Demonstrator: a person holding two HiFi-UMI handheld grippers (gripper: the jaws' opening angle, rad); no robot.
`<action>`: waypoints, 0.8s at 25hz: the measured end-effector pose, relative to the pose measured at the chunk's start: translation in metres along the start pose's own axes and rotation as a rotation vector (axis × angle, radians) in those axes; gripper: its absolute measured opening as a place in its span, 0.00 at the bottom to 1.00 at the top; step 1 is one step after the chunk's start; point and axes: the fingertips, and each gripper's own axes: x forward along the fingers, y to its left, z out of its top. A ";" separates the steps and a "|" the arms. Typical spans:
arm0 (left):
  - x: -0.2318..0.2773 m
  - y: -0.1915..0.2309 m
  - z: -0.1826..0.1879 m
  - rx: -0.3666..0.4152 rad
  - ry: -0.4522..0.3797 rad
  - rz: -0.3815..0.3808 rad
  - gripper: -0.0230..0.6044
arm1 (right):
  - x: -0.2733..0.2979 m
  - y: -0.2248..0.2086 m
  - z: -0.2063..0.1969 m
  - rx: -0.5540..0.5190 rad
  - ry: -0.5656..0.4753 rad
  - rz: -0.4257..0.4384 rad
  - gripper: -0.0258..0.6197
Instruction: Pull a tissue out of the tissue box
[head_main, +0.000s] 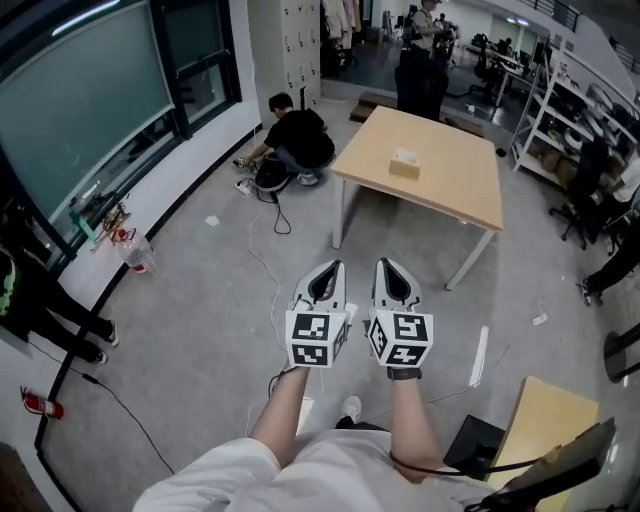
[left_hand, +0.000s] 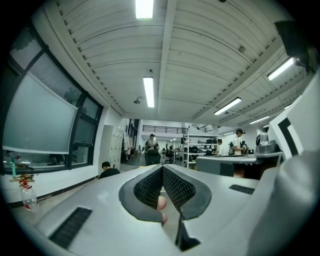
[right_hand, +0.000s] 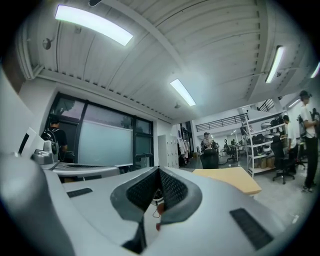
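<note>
A small tan tissue box (head_main: 404, 163) lies near the far middle of a light wooden table (head_main: 450, 195) out ahead in the head view. My left gripper (head_main: 336, 266) and right gripper (head_main: 384, 264) are held side by side over the floor, pointing level toward the table and well short of it. The left gripper (left_hand: 162, 169) has its ribbed pads meeting with nothing between them. The right gripper (right_hand: 159, 171) is likewise shut and empty, and its view shows the table (right_hand: 231, 178) to the right. The box is not seen in either gripper view.
A person (head_main: 298, 138) crouches on the floor left of the table, with cables (head_main: 272, 215) trailing nearby. A water bottle (head_main: 138, 256) stands by the window wall. Shelving (head_main: 568, 112) and chairs line the right. Another wooden table (head_main: 548, 425) sits at the near right.
</note>
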 end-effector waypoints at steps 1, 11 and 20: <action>0.017 -0.003 0.005 0.001 -0.006 -0.011 0.02 | 0.010 -0.012 0.007 -0.003 -0.011 -0.005 0.03; 0.167 -0.029 -0.003 -0.012 -0.016 -0.105 0.02 | 0.092 -0.133 0.006 0.020 -0.029 -0.094 0.03; 0.305 0.008 -0.035 -0.068 0.033 -0.156 0.02 | 0.201 -0.200 -0.027 0.035 0.030 -0.163 0.03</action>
